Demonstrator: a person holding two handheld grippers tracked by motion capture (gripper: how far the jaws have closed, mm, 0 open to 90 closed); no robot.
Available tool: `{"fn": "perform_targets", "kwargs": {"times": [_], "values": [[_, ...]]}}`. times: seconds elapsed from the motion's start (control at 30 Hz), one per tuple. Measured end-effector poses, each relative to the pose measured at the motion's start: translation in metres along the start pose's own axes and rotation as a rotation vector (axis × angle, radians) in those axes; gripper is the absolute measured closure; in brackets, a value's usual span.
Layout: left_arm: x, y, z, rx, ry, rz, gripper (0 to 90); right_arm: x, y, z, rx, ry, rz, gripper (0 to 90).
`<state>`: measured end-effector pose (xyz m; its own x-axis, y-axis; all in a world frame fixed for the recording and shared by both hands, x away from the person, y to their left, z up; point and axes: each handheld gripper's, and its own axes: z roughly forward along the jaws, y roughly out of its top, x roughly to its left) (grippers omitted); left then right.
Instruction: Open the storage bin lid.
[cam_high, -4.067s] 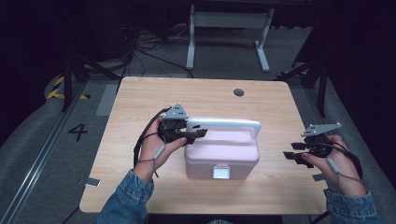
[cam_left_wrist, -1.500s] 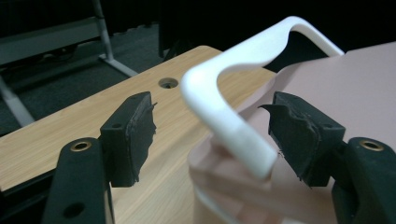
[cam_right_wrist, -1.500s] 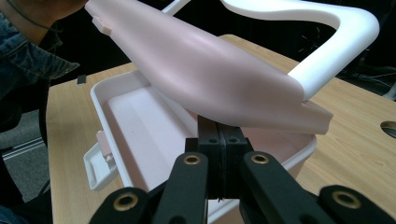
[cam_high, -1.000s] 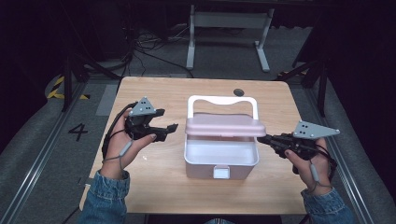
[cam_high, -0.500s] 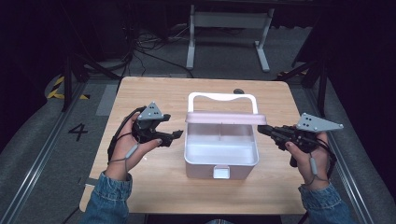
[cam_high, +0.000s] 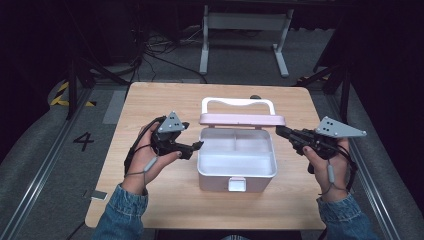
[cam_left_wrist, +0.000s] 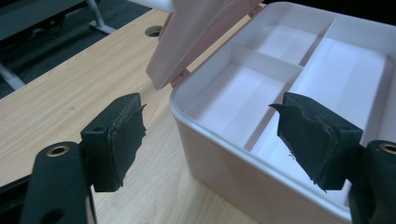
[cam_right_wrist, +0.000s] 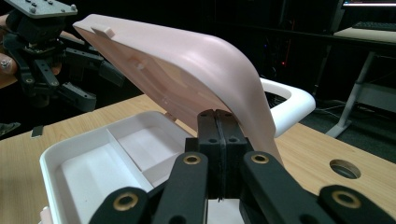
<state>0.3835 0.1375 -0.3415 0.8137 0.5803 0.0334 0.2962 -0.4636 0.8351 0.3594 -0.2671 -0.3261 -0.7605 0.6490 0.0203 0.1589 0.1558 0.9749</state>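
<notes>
A white box with inner dividers stands open mid-table, its pink lid tipped up at the back and a white handle behind it. My left gripper is open at the box's left wall. In the left gripper view one jaw is outside the box and the other is over its compartments. My right gripper is shut at the lid's right end. Its closed tips sit against the lid's underside, with nothing between them.
The wooden table has a round cable hole behind the box. A white latch sticks out of the box's front wall. A white stand and cables lie on the floor beyond the table.
The lid has swung from closed to upright. My right gripper came in to the lid's right end. My left gripper left the lid, drew back left, then moved to the box's left wall.
</notes>
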Motion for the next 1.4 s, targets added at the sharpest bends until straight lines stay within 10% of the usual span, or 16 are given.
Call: {"fn": "perform_targets", "kwargs": {"times": [0.7,1.4], "values": [[-0.002,0.028,0.02,-0.23,0.079,0.045,24.1,-0.003,0.002,0.002,-0.006,-0.025,0.014,90.0],[0.01,0.037,0.023,-0.287,0.039,0.005,64.3,-0.009,0.001,-0.005,-0.011,-0.025,0.04,85.6]]}}
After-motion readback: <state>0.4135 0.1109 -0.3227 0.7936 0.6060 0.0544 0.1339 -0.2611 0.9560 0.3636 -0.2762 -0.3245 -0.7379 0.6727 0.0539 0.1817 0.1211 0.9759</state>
